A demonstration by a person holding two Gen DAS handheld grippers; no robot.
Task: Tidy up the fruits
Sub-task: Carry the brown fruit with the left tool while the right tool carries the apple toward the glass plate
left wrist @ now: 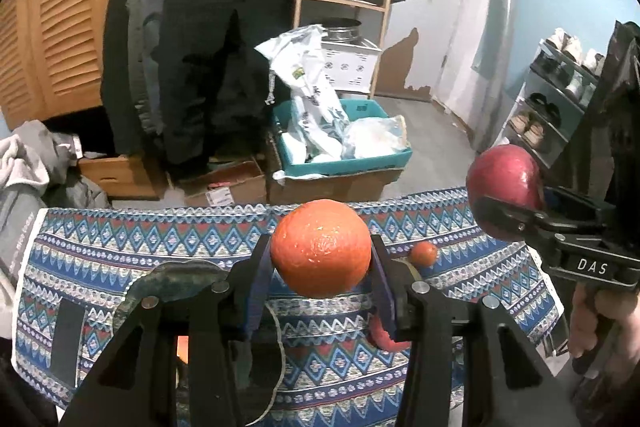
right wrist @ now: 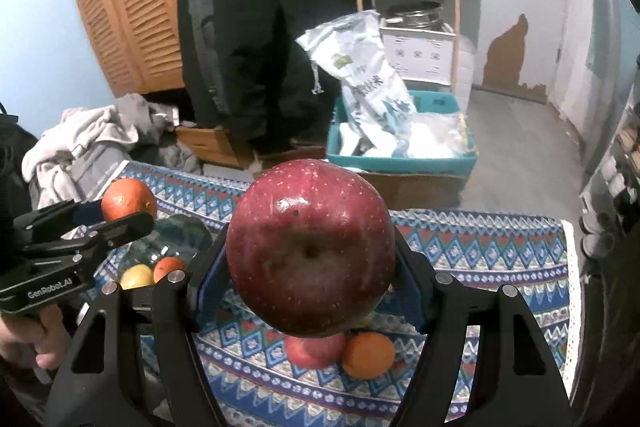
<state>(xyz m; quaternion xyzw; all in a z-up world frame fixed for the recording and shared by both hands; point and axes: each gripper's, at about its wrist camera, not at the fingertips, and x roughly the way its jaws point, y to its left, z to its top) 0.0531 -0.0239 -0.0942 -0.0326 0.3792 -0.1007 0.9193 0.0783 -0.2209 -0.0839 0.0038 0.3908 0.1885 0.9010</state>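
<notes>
Left wrist view: the left gripper (left wrist: 322, 259) pinches an orange (left wrist: 321, 247) between its two fingers, lifted above the patterned tablecloth (left wrist: 120, 251). A glass bowl (left wrist: 176, 277) sits low on the left, partly hidden by the gripper frame. A second, smaller orange (left wrist: 424, 253) lies on the cloth beyond. At right, the right gripper (left wrist: 504, 211) clamps a red apple (left wrist: 502, 179). Legible writing: "DAS" on that gripper's body. Print on the white bag (left wrist: 308, 75) in the teal bin (left wrist: 348, 163) is too small to read.

Risk, as judged here: the orange is round and held only at its sides; a loosened squeeze or a tilt would let it roll out and off the table edge.

Right wrist view: the right gripper (right wrist: 312, 267) is closed on the red apple (right wrist: 310, 247), held above the cloth. Below it lie another apple (right wrist: 314, 349) and an orange (right wrist: 368, 355), touching. The bowl (right wrist: 180, 235) holds a yellow fruit (right wrist: 136, 275) and a red-orange one (right wrist: 169, 267). The left gripper (right wrist: 120, 223) carries its orange (right wrist: 128, 203) just above the bowl's far side. Legible writing: "GenRobot.AI" on the left gripper.

Risk, as judged here: both loads converge near the bowl, so the grippers could collide. A dropped apple would strike the fruit below and scatter it.
</notes>
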